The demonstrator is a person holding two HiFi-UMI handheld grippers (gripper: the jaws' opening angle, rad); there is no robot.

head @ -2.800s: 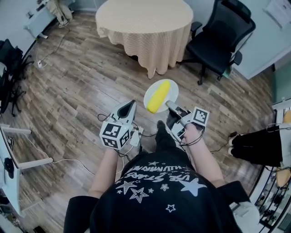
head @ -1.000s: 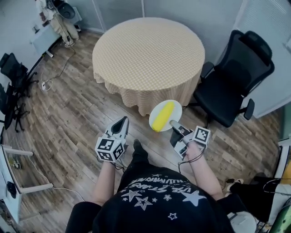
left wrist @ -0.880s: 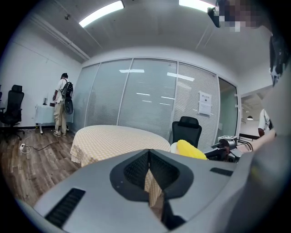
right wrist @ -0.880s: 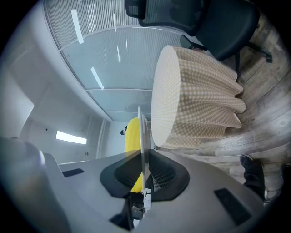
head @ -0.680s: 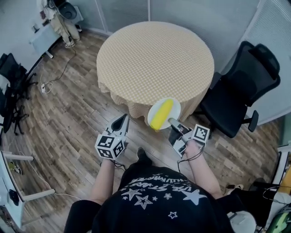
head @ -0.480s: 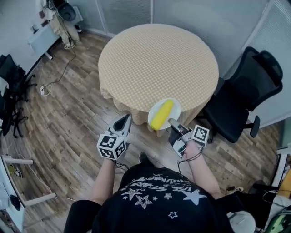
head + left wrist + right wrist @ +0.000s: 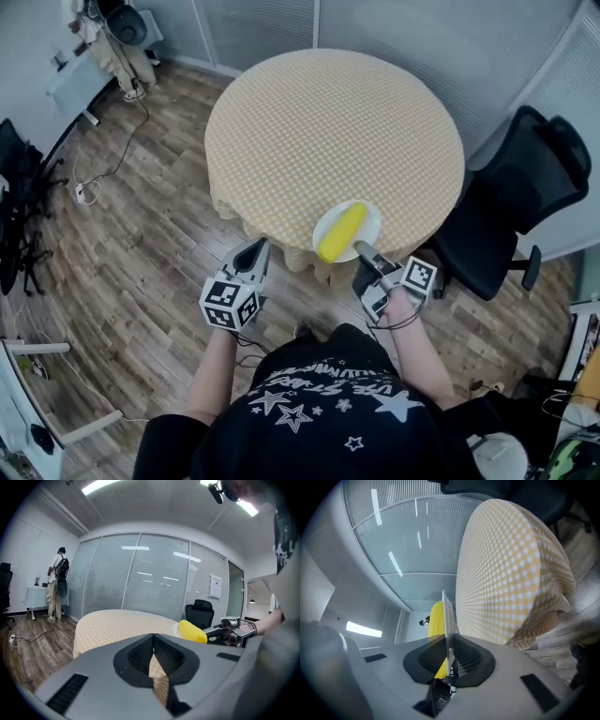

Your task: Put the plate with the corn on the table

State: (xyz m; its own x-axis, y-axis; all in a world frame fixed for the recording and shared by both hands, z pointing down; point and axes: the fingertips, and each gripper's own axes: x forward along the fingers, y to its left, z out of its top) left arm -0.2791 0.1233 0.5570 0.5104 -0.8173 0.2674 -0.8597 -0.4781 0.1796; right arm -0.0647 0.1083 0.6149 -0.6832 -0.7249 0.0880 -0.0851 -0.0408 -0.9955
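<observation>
One black office chair (image 7: 511, 202) right of the table (image 7: 328, 112), near the plate (image 7: 369, 225).

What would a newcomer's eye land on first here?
The bright yellow corn on a white plate, gripped at its rim by the right tool, at the near edge of the round checked table. The left tool hangs shut and empty to its left.

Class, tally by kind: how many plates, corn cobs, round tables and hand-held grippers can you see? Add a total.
plate: 1
corn cob: 1
round table: 1
left hand-held gripper and right hand-held gripper: 2
Total: 5
</observation>
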